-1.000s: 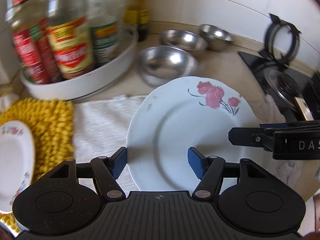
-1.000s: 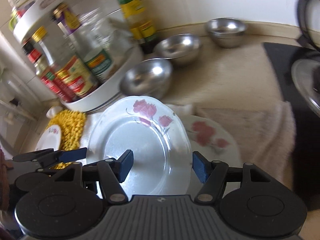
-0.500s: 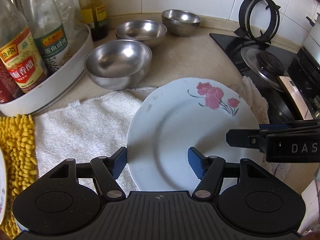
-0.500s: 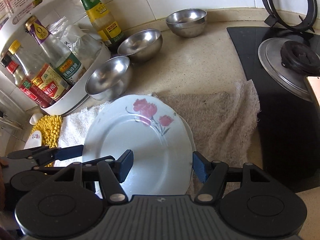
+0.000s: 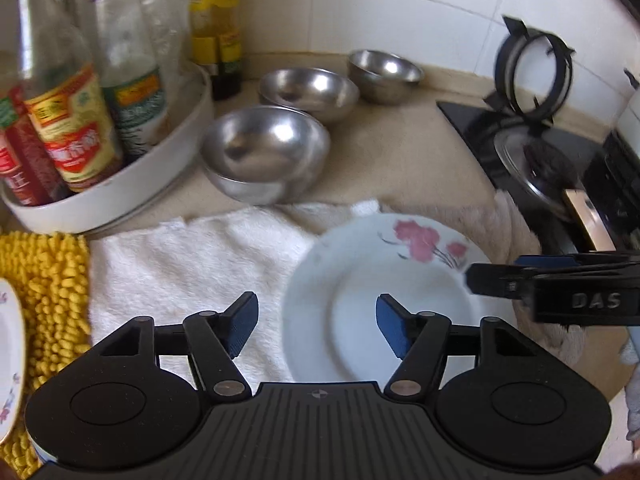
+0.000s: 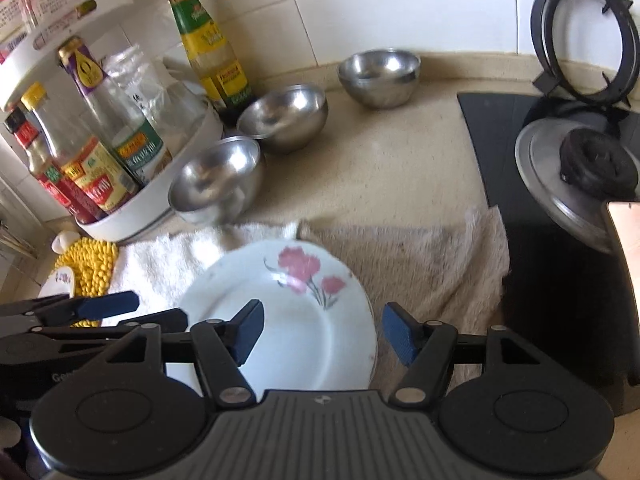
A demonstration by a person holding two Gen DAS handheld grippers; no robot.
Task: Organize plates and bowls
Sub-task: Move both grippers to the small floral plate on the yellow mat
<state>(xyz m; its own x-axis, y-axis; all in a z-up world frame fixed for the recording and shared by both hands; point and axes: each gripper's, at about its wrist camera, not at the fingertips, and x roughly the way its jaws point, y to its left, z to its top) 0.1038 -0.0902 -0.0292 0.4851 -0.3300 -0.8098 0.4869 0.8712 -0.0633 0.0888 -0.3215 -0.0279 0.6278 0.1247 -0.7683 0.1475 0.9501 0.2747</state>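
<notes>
Three stainless steel bowls are counted on the beige counter: the nearest bowl (image 5: 266, 152) beside the white bottle tray (image 5: 120, 196), the middle bowl (image 5: 308, 92) behind it, and the far bowl (image 5: 384, 74) by the tiled wall. Two plates are seen: a flowered plate (image 5: 380, 300) laid over the white towel (image 5: 192, 264) and the beige towel (image 6: 424, 264), and a small plate (image 5: 10, 360) on the yellow mat (image 5: 52, 288). The left gripper (image 5: 316, 330) and the right gripper (image 6: 322, 334) are both held above the flowered plate with jaws parted and nothing gripped. Only in the right wrist view is a second, upper shelf (image 6: 60, 28) of the bottle rack shown
</notes>
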